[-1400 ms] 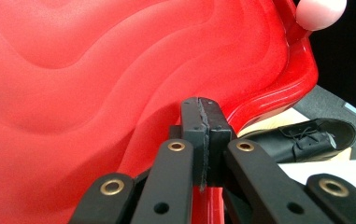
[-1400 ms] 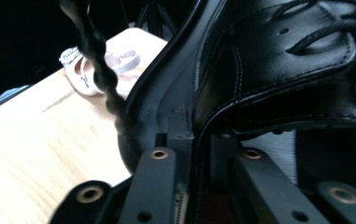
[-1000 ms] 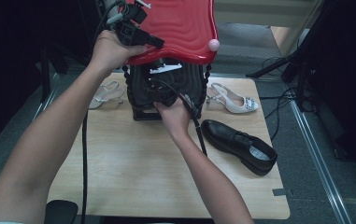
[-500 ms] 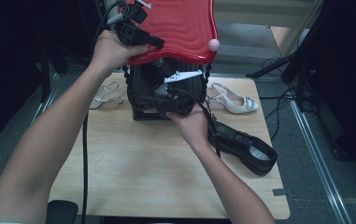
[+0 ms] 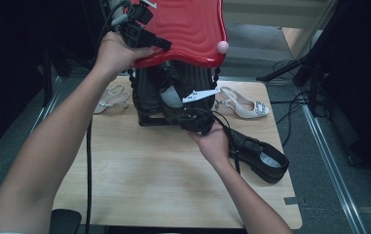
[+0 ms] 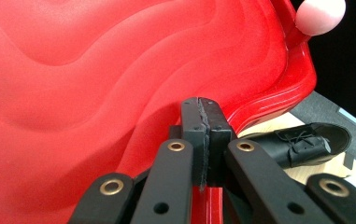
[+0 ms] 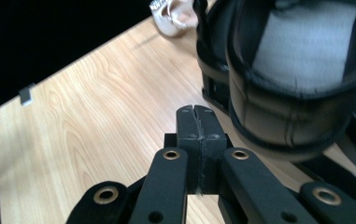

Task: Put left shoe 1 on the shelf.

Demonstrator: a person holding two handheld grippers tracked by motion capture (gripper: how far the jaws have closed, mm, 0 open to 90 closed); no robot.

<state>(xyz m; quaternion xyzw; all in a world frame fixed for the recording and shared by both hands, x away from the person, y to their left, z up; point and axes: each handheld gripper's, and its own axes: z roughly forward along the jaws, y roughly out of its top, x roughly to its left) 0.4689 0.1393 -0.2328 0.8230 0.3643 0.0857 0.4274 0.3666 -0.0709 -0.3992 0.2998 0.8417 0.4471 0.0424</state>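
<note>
Left gripper [image 5: 166, 46] pinches the red lid [image 5: 183, 29] up, exposing the black box [image 5: 173, 95], while the right gripper [image 7: 196, 123], jaws just pressed together empty, hovers beside it.

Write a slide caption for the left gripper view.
Left tongs clamped shut on red lid's rim, black shoe beyond.

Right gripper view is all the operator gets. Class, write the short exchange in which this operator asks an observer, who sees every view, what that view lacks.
Operator: What is above the black case in front of me?
Observer: A red lid, raised over it.
Operator: What holds it up?
Observer: The left tongs, shut on its rim.
</note>
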